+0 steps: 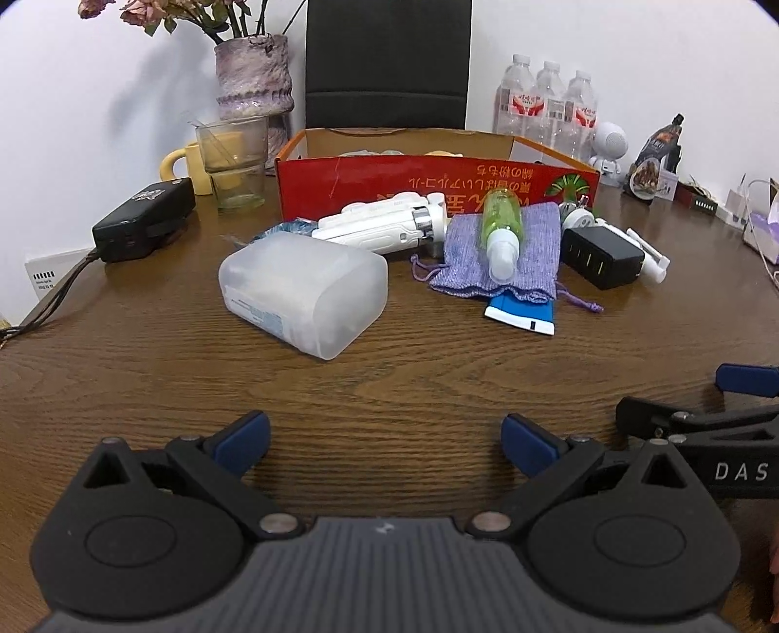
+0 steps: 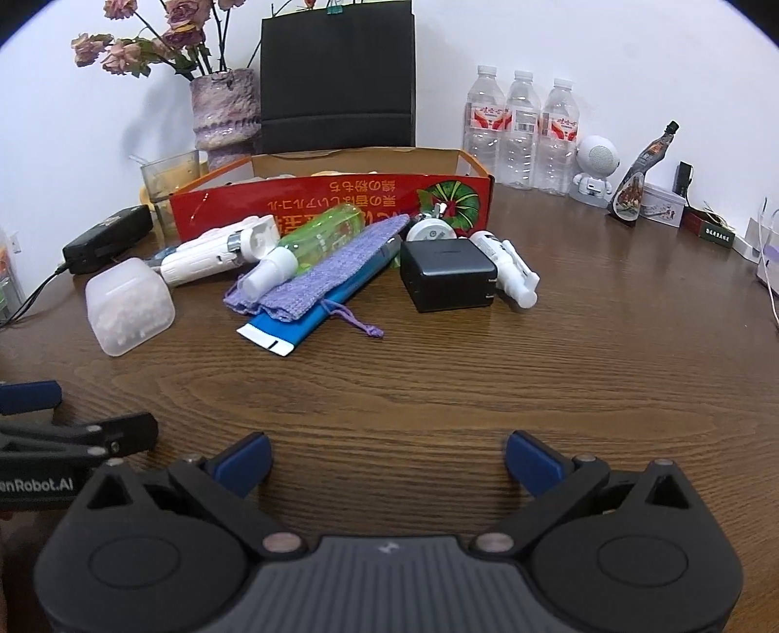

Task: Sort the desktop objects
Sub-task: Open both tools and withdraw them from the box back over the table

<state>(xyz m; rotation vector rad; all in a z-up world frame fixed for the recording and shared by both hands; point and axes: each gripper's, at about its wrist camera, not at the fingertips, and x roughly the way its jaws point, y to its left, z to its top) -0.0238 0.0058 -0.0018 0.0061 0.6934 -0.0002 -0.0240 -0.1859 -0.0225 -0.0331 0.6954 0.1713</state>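
Where the green spray bottle (image 1: 501, 226) lies on the purple pouch (image 1: 506, 253) before the red box (image 1: 428, 187), your left tool (image 1: 384, 445) and right tool (image 2: 387, 462) hover wide open, empty, over the counter (image 1: 389, 375).

A dark wood-grain table (image 1: 389, 389) stands against a plain white wall (image 1: 608, 39). A black chair back (image 1: 388, 63) rises behind it.
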